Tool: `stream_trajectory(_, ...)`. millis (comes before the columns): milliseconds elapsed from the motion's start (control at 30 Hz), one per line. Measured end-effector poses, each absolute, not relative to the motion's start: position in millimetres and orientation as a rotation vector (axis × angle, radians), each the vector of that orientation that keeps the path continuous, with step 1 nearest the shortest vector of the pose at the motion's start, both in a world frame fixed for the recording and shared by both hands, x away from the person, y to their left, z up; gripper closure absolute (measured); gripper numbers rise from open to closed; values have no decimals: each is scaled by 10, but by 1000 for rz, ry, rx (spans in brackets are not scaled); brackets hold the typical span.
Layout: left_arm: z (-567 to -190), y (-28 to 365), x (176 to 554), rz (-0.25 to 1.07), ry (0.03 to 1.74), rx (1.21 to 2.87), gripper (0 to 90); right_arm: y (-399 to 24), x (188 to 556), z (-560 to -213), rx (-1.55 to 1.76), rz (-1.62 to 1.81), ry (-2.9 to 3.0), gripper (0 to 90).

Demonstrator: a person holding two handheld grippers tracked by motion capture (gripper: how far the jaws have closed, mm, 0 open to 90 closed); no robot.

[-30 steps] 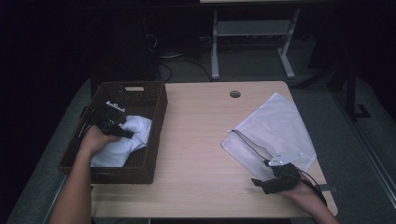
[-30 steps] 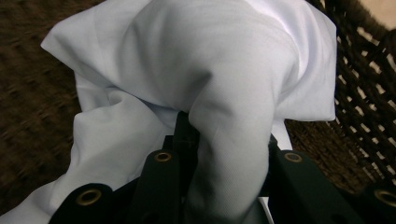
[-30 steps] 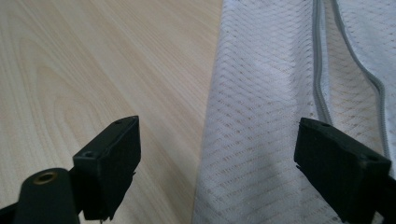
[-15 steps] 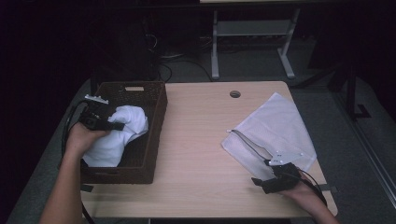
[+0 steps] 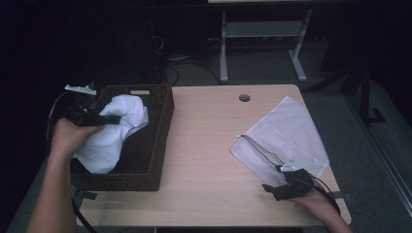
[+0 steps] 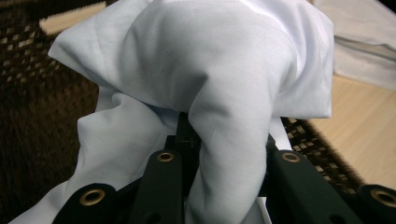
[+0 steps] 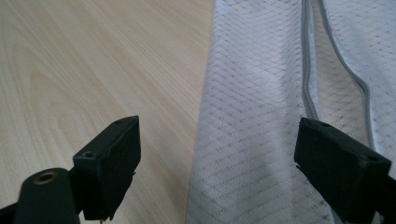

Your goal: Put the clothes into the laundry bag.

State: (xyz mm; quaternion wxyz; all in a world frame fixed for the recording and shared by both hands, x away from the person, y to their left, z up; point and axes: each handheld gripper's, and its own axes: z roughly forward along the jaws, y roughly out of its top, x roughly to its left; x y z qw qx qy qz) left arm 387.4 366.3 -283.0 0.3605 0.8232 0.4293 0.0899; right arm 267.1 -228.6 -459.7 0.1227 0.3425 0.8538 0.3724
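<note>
1. High view: my left gripper (image 5: pixel 114 119) pinches the white cloth (image 5: pixel 114 133) above the brown basket (image 5: pixel 155 145), at nine o'clock on the table (image 5: pixel 204 145).
2. Left gripper view: fabric bunches between the closed fingers (image 6: pixel 163 186).
3. My right gripper (image 7: pixel 217 158) rests with jaws spread at the mesh bag (image 7: pixel 261 116), at four o'clock.

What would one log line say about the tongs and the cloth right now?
left tongs: shut on white cloth, above basket | right tongs: open over mesh bag

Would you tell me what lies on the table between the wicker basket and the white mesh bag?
Nothing: in the high view, bare tabletop separates the basket from the mesh bag.
</note>
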Motion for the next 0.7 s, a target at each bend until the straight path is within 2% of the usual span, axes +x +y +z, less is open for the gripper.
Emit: stream_trajectory(700, -2290, 2902, 3714, 250, 902, 2137, 726, -2300, 2674, -4596, 1006, 1090, 2479, 142)
